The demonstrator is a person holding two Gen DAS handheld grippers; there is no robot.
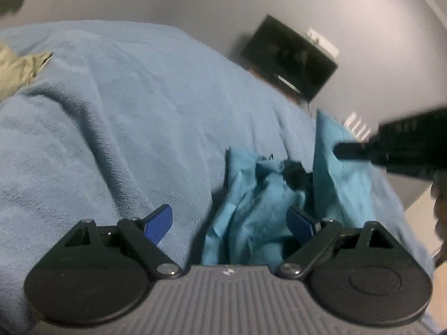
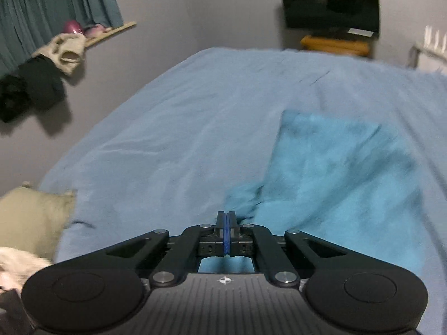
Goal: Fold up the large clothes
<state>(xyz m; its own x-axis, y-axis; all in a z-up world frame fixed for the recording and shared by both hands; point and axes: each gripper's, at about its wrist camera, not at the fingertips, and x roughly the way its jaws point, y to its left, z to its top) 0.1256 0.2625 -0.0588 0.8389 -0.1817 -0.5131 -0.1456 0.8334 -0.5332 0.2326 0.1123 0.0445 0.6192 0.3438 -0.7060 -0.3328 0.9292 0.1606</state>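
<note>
The left gripper (image 1: 229, 220) stood with jaws wide over the crumpled turquoise cloth garment (image 1: 251, 209) on the fleecy light-blue bed (image 1: 111, 111); at three o'clock, the right gripper (image 2: 226, 217) had its jaws pressed together, no cloth visibly between them.

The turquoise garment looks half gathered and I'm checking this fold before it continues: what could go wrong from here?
1. The right gripper is shut, but no cloth shows between its fingers, so the lifted edge may slip.
2. The left gripper stands open over the bunched turquoise garment, so that side is unheld and could fold crooked.
3. The blue blanket beneath is rumpled; the fingers might pinch it too.
</note>
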